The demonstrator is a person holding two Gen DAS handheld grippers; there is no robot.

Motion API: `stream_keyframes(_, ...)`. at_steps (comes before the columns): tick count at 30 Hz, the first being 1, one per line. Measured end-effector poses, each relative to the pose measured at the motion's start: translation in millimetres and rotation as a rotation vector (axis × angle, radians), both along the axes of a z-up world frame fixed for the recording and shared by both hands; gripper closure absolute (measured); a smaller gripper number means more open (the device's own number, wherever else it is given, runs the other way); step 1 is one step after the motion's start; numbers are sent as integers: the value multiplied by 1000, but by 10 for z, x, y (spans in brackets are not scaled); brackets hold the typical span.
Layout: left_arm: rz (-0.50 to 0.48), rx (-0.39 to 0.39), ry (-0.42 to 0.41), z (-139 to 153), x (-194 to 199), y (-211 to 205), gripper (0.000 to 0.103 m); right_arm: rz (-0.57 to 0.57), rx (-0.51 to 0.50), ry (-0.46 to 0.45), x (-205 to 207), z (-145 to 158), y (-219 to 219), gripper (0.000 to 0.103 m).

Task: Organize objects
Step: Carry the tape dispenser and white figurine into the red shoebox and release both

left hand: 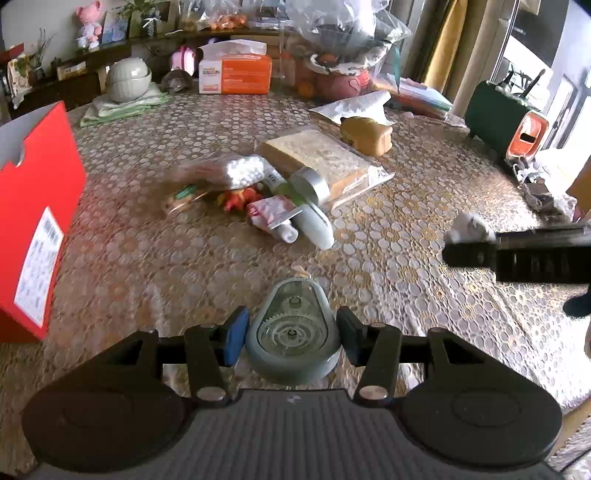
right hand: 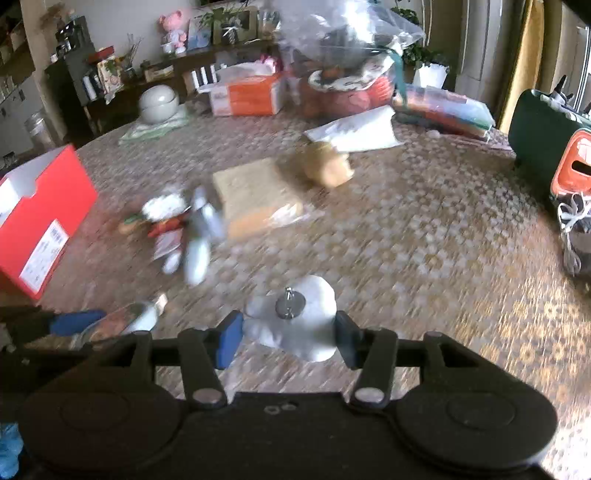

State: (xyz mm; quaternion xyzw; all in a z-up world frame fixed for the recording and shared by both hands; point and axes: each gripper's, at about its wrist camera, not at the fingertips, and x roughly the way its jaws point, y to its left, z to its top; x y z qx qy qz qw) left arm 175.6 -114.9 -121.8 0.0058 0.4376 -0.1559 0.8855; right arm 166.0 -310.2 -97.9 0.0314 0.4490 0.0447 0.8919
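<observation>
While each gripper (two) clamps one item, grey timer (left hand: 292, 334), white figurine (right hand: 295, 317), one red box (left hand: 37, 221) waits.

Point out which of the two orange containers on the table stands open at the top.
The red-orange cardboard box at the left edge: its white inside shows. The orange tissue box at the far side is closed, tissue poking out.

A lived-in home: lace-covered desk (left hand: 406, 266), tissue box (left hand: 234, 74), stacked bowls (left hand: 127, 79), cluttered shelf (left hand: 110, 48) with figurine (left hand: 88, 22).
</observation>
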Motion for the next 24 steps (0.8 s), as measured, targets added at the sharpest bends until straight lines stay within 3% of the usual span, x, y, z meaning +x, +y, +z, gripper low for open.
stream_keyframes(11,25,-63,-51,324,-346,431,53,69,-6,-11,-331,290,566,51)
stream_keyframes(24,84,-72,-154,873,-567,1214,53,195,25,-58,-428,694,1370,51)
